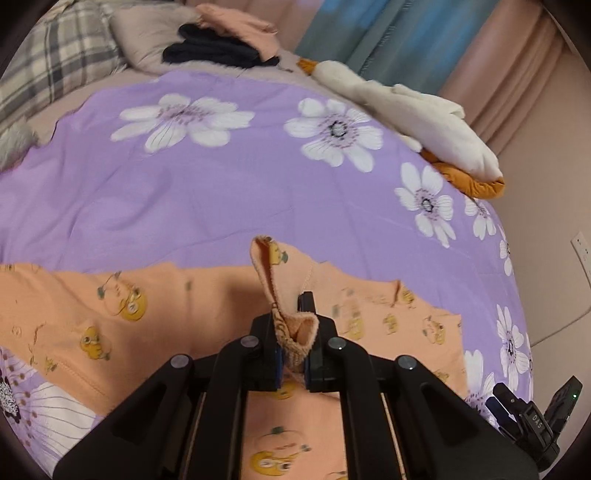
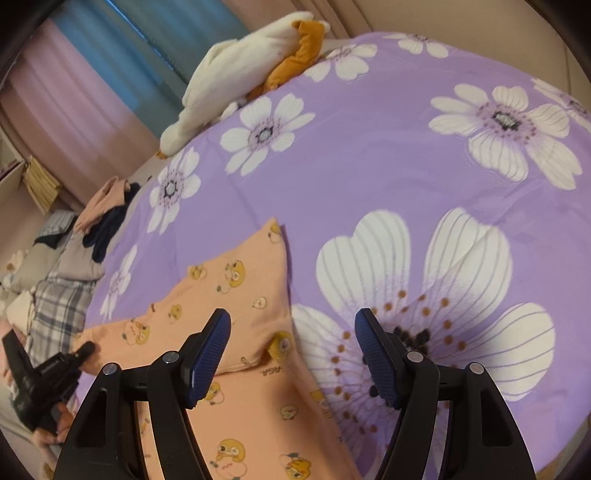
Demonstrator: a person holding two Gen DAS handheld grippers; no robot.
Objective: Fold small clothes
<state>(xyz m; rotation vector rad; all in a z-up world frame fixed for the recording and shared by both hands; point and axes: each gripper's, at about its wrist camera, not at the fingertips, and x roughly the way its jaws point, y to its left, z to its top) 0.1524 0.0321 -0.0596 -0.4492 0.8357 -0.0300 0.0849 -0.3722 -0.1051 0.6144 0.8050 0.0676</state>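
A small peach garment (image 1: 110, 306) printed with yellow cartoon chicks lies on the purple flowered bedspread (image 1: 221, 192). My left gripper (image 1: 293, 354) is shut on a bunched ribbed edge of this garment and holds it lifted above the rest. In the right wrist view the same garment (image 2: 236, 295) lies folded with a pointed corner toward the far side. My right gripper (image 2: 293, 354) is open and empty, hovering over the garment's right edge and a big white flower. The left gripper also shows in the right wrist view (image 2: 44, 380) at the left edge. The right gripper shows in the left wrist view (image 1: 532, 417) at the lower right.
A white and orange plush toy (image 1: 406, 114) lies at the bed's far edge. A pile of dark and peach clothes (image 1: 221, 40) sits on a beige pillow (image 1: 147, 33) beside a plaid pillow (image 1: 55, 62). Pink and blue curtains (image 1: 406, 33) hang behind.
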